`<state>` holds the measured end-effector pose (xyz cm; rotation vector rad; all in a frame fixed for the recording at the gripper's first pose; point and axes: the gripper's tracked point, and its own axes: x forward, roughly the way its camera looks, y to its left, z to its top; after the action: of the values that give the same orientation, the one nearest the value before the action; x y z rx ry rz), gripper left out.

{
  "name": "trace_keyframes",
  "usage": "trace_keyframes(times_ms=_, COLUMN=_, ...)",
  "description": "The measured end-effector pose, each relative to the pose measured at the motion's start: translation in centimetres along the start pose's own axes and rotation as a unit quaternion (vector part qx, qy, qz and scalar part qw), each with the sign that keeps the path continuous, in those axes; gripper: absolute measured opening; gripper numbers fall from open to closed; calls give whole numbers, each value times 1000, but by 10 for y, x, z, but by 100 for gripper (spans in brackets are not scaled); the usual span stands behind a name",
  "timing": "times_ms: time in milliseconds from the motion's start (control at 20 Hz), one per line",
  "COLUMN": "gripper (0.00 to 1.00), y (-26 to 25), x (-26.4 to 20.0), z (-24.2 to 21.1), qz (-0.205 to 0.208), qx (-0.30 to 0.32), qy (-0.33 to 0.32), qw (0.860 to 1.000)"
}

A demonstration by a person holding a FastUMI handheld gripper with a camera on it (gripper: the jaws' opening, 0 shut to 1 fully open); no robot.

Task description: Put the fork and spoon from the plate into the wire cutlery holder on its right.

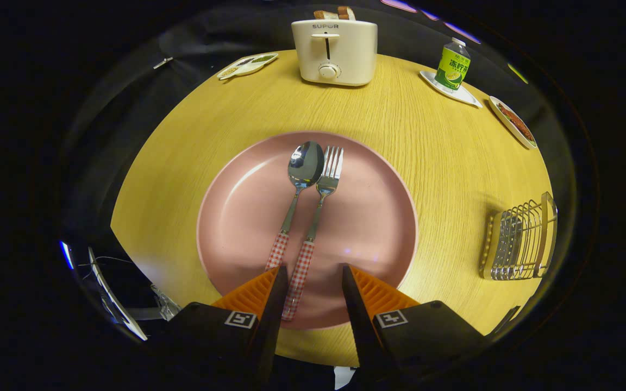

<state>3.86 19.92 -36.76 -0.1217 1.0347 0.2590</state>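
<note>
A pink plate [367, 228] lies in the middle of the round wooden table. On it a spoon [298, 187] and a fork [321, 201] lie side by side, both with red-and-white checked handles pointing toward me. My gripper [313, 269] hovers open over the plate's near edge. The fork's handle end lies between the fingers, close to the left one, and the spoon's handle end runs under the left fingertip. The wire cutlery holder [519, 239] stands on the table to the right of the plate.
A cream toaster [336, 51] with bread in it stands at the table's far side. A green bottle [452, 65] sits on a small white tray at the far right, beside a dish of red food [514, 122]. A small divided dish [248, 65] lies far left.
</note>
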Motion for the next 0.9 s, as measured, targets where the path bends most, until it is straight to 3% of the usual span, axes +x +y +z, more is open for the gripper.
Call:
trace_keyframes(times_ms=150, gripper=50, y=7, x=2, z=-1, qz=16, qx=11, qy=13, qw=1000)
trace_keyframes(times_ms=300, gripper=18, y=8, x=4, z=-1, qz=20, qx=21, qy=26, qw=999)
trace_keyframes(times_ms=350, gripper=15, y=10, x=3, z=1, qz=30, qx=23, qy=29, qw=999)
trace_keyframes(times_ms=450, gripper=14, y=8, x=3, z=-2, qz=47, qx=32, qy=39, qw=998)
trace_keyframes(times_ms=700, gripper=14, y=-5, x=-10, z=4, qz=40, qx=38, qy=38, qw=998)
trace_keyframes(times_ms=750, gripper=8, y=-7, x=-10, z=3, qz=40, qx=38, qy=41, qw=998)
trace_keyframes(times_ms=900, gripper=8, y=-13, x=-22, z=2, qz=47, qx=50, qy=47, qw=997)
